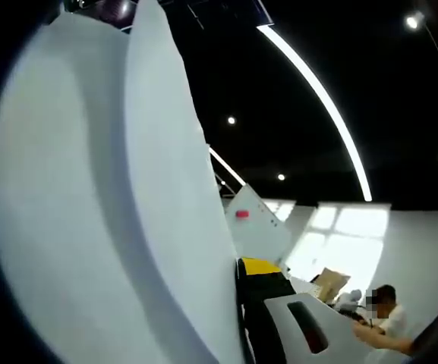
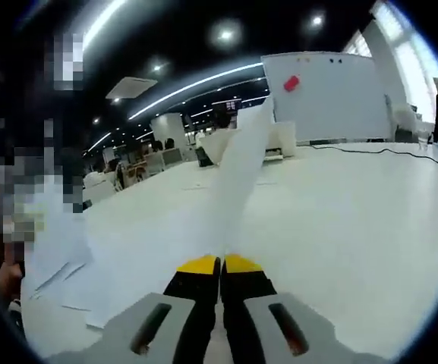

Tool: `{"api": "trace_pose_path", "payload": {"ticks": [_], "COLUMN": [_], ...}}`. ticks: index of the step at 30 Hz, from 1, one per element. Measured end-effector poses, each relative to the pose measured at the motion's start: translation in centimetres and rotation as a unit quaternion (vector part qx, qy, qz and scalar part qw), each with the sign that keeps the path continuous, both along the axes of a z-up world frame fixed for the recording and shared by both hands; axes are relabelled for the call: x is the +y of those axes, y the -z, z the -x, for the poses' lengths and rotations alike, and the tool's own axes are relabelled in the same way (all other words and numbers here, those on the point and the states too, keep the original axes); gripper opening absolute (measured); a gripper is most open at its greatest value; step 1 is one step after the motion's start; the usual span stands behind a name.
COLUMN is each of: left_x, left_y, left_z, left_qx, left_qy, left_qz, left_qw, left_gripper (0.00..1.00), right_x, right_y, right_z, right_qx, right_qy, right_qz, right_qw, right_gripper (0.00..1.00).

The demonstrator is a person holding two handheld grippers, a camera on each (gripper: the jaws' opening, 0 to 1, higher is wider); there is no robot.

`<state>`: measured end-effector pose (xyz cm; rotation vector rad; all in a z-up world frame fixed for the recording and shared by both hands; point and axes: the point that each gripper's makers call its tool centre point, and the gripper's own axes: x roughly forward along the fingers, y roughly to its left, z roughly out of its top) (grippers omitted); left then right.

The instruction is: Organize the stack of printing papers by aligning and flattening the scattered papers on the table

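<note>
Left gripper view looks up at a dark ceiling with a light strip (image 1: 321, 98) at 1 o'clock; the papers (image 1: 105, 220) rise from 7 to 11 o'clock against the left gripper (image 1: 258, 282), whose jaw spacing I cannot tell. Right gripper view shows a white table (image 2: 340, 227), a whiteboard (image 2: 325, 95) at 1 o'clock, loose sheets (image 2: 63, 277) at 8 o'clock; the right gripper (image 2: 220, 267) is clamped together on a sheet (image 2: 237, 178) standing toward 12 o'clock; no writing is readable.

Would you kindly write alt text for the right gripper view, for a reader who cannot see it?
The right gripper, jaws closed, pinches a sheet of white paper that rises edge-on over a broad white table. More sheets lie scattered at left, and a whiteboard stands beyond.
</note>
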<state>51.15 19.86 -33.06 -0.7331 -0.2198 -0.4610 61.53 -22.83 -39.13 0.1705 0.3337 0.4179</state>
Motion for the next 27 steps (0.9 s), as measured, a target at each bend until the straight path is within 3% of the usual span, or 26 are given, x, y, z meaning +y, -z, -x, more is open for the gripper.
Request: {"api": "trace_pose_path", "payload": {"ticks": [6,17,27], "left_x": [-0.1,-0.2,-0.2], "left_y": [0.1,0.0,0.0], "left_z": [0.0,0.0,0.0], "left_qx": [0.002,0.002,0.001], "left_qy": [0.001,0.001,0.002], "left_qz": [-0.002,-0.002,-0.002], "left_qw": [1.0000,1.0000,1.0000], "left_gripper": [0.07,0.07,0.07], "right_x": [-0.1,1.5,2.5], "right_y": [-2.6,-7.8,-10.5], "right_z": [0.1,1.4,2.2], "right_qx": [-0.022,-0.072,-0.100], "right_qy": [-0.001,-0.021,-0.034], "right_qz": [-0.027,-0.023,-0.018], "right_qw": [0.9994,0.9969,0.9942], "right_gripper": [0.00,0.00,0.00]}}
